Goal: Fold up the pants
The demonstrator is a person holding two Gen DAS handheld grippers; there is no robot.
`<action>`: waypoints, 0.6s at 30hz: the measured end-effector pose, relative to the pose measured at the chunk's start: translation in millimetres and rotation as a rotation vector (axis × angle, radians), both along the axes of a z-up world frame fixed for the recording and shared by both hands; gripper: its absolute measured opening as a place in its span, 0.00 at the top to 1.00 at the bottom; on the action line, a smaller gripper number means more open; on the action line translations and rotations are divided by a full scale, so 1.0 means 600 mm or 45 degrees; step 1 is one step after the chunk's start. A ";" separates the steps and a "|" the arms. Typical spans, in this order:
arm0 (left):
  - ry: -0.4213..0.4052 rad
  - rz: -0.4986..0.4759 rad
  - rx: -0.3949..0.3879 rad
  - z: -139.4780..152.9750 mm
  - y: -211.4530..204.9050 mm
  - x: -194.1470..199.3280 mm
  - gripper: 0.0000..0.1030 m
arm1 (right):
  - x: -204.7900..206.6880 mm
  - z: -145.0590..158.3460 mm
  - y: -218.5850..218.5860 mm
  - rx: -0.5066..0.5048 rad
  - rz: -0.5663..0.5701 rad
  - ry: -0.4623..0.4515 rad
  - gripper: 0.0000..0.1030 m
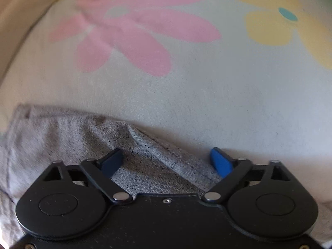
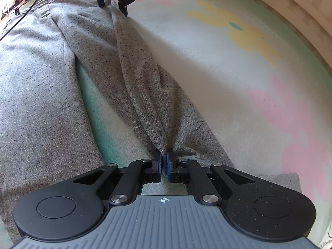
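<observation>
Presently catalogued: one pair of grey speckled pants, spread on a pale floral rug, one leg lying flat at left, the other lifted and drawn taut between two claws. Right claw: blue pads pressed together, pinching a bunched fold of the raised leg near its lower end. Left claw: blue pads spread wide apart, nothing pinched in the left wrist view, hemmed edge of grey fabric running between and beneath them; same claw visible far off in the right wrist view, at the upper end of the taut leg, contact there too small to judge. Hazards, as judged: slippage of the thin bunch out of the right claw under tension, since only a small fold sits between the pads; sagging or twisting of the leg if the left claw shuts on a single layer or misses the hem; uneven fold, with the raised leg landing skewed over the flat one, caused by the visible diagonal creases along its length; dragging of the flat leg across the rug if both ends are pulled together. Count: pants, one; legs, two; claws, two; blue pads, four; rug, one; pink flower prints, one; yellow flower prints, one; dark cable at far upper left, one.
</observation>
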State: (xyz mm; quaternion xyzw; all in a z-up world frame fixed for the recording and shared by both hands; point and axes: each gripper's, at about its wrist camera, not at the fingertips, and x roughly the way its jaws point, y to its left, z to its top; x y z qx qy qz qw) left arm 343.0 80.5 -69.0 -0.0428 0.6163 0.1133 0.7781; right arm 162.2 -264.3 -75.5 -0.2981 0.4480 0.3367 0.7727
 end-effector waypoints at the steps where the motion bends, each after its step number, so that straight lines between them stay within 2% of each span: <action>1: -0.034 -0.018 -0.019 0.009 -0.005 -0.002 0.64 | 0.000 0.001 0.002 -0.004 -0.005 -0.002 0.95; 2: -0.041 -0.023 -0.005 0.017 -0.011 -0.003 0.84 | 0.001 0.001 0.004 -0.010 -0.011 -0.003 0.95; 3: -0.025 -0.016 -0.003 0.021 -0.011 -0.003 0.93 | 0.002 0.003 0.006 -0.013 -0.023 -0.002 0.95; 4: -0.022 0.000 -0.027 0.025 -0.006 -0.005 0.95 | 0.003 0.006 0.008 -0.013 -0.038 -0.001 0.95; 7: -0.069 0.020 -0.081 0.044 0.011 -0.026 0.96 | 0.004 0.021 0.010 0.009 -0.108 -0.023 0.95; 11: -0.142 -0.018 -0.079 0.091 0.020 -0.071 0.96 | -0.003 0.060 0.013 0.076 -0.220 -0.088 0.95; 18: -0.271 -0.037 -0.152 0.169 0.029 -0.158 0.96 | -0.042 0.130 0.023 0.086 -0.356 -0.203 0.95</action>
